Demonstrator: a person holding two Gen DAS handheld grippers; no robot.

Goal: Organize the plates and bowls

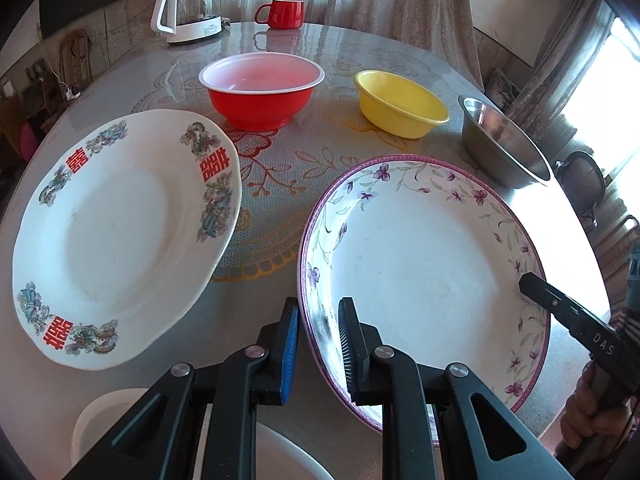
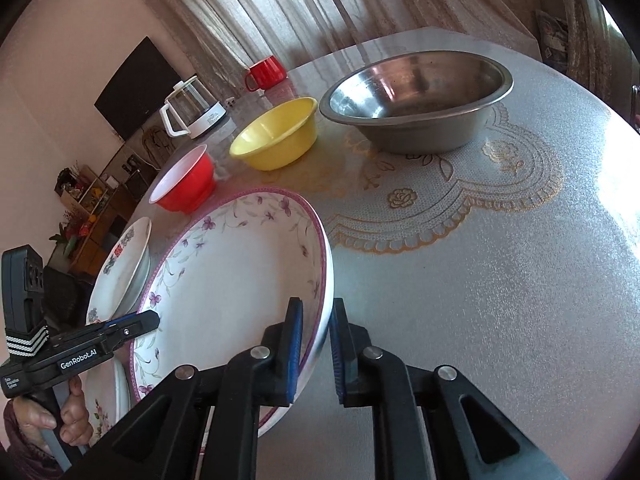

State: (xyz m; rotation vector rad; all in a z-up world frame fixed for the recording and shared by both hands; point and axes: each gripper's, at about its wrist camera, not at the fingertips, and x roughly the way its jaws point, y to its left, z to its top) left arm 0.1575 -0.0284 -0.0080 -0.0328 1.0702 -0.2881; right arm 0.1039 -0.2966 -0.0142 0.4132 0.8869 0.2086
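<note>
Both the left gripper (image 1: 319, 344) and right gripper (image 2: 316, 346) have their fingers clamped on opposite rims of the floral plate (image 1: 432, 264), which looks stiff, glazed, slippery and breakable, best held level by its edges.

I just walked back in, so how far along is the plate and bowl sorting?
Nothing looks stacked yet. In hand: the left gripper and right gripper both clamp the rim of the purple-flowered plate. Left: the red-lettered plate, red bowl, yellow bowl and steel bowl sit apart.
</note>
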